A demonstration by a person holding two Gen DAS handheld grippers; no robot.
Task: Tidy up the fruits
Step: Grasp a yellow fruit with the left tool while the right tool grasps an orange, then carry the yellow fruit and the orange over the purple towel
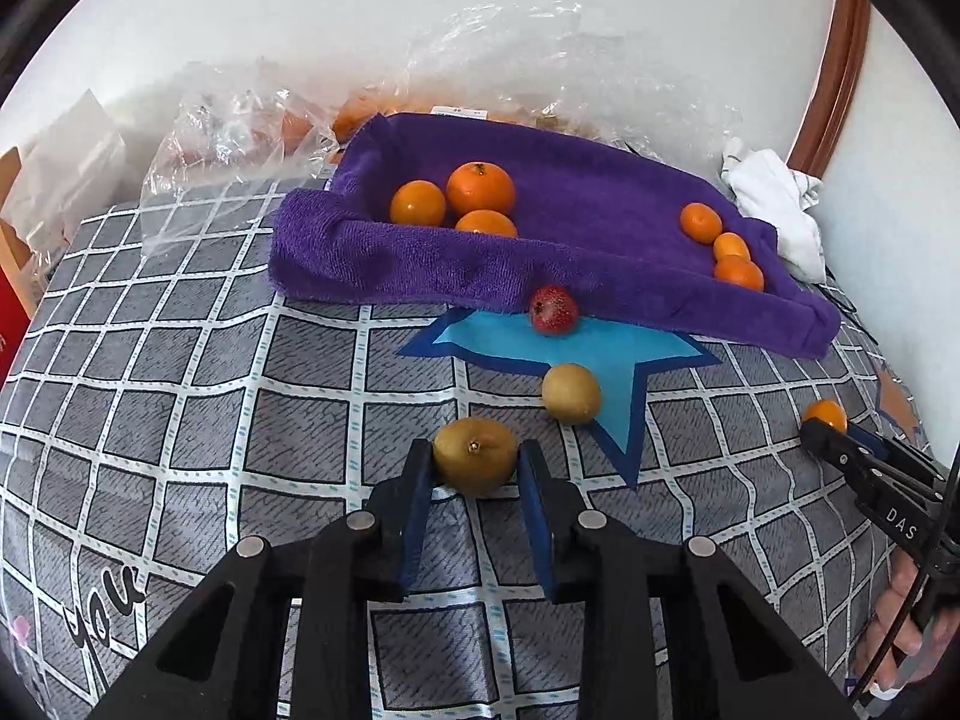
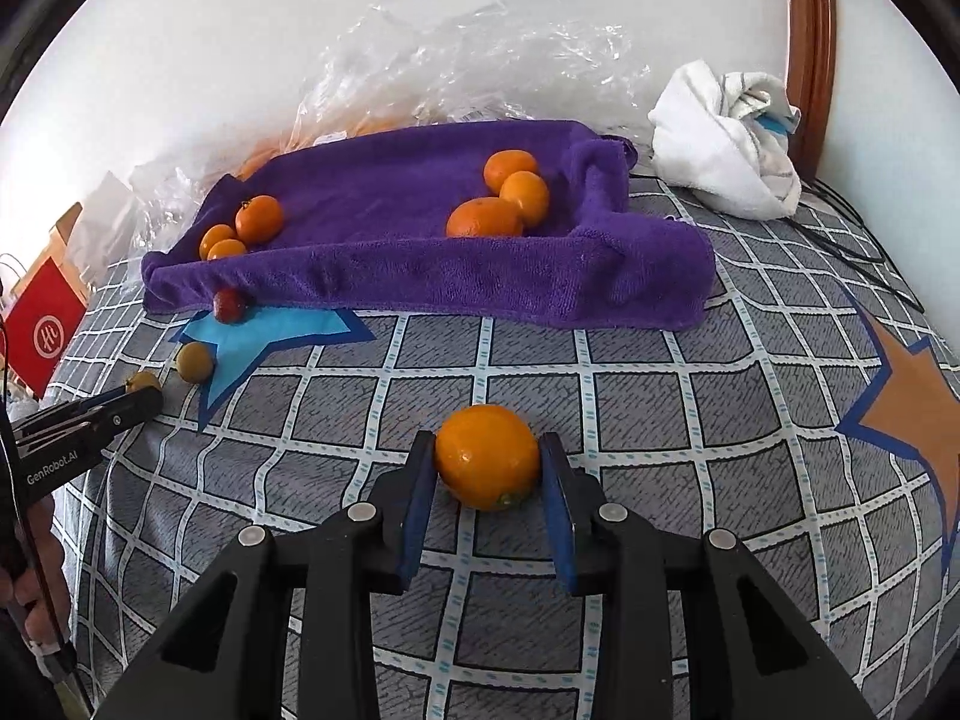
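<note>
A brown-green round fruit (image 1: 474, 456) rests on the checked bedcover, and my left gripper (image 1: 475, 450) is shut on it, a blue pad pressing each side. A second such fruit (image 1: 571, 393) and a small red fruit (image 1: 553, 310) lie beyond it by the edge of the purple towel (image 1: 600, 210). On the towel sit two clusters of oranges (image 1: 480, 187) (image 1: 701, 221). My right gripper (image 2: 487, 443) is shut on an orange (image 2: 487, 457) that sits on the cover. From the right wrist view the left gripper (image 2: 144, 399) shows at far left.
Crumpled clear plastic bags (image 1: 228, 138) with more fruit lie behind the towel against the wall. A white cloth (image 2: 726, 144) and a dark cable sit at the back right by the wooden headboard (image 2: 810, 48). A red box (image 2: 45, 324) stands at the left edge.
</note>
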